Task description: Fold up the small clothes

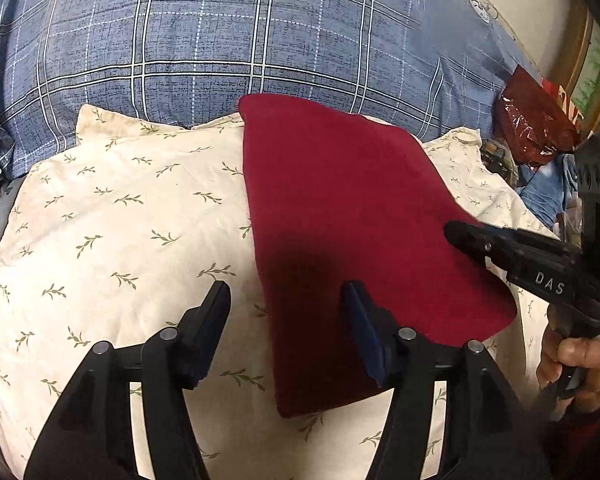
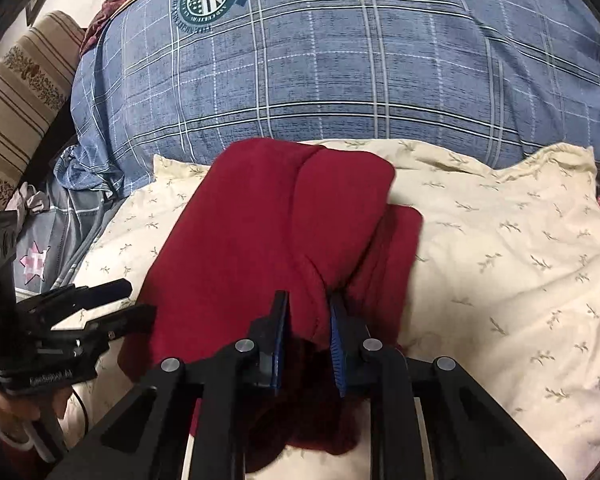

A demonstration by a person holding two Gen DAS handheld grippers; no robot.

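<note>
A dark red garment (image 1: 340, 216) lies on a cream leaf-print pillow (image 1: 132, 216). My left gripper (image 1: 286, 290) is open and hovers over the garment's left edge, one finger over the pillow and one over the cloth. My right gripper (image 2: 308, 304) is shut on a bunched fold of the red garment (image 2: 260, 232) at its near edge, and cloth rises between the blue pads (image 2: 336, 340). In the left wrist view the right gripper (image 1: 464, 236) comes in from the right over the garment's edge. In the right wrist view the left gripper (image 2: 128, 300) shows at the left.
A blue plaid duvet (image 1: 260, 32) is piled behind the pillow. A shiny red packet (image 1: 536, 124) and blue clutter lie at the right. A striped cushion (image 2: 16, 100) and grey bedding (image 2: 60, 240) lie at the left in the right wrist view.
</note>
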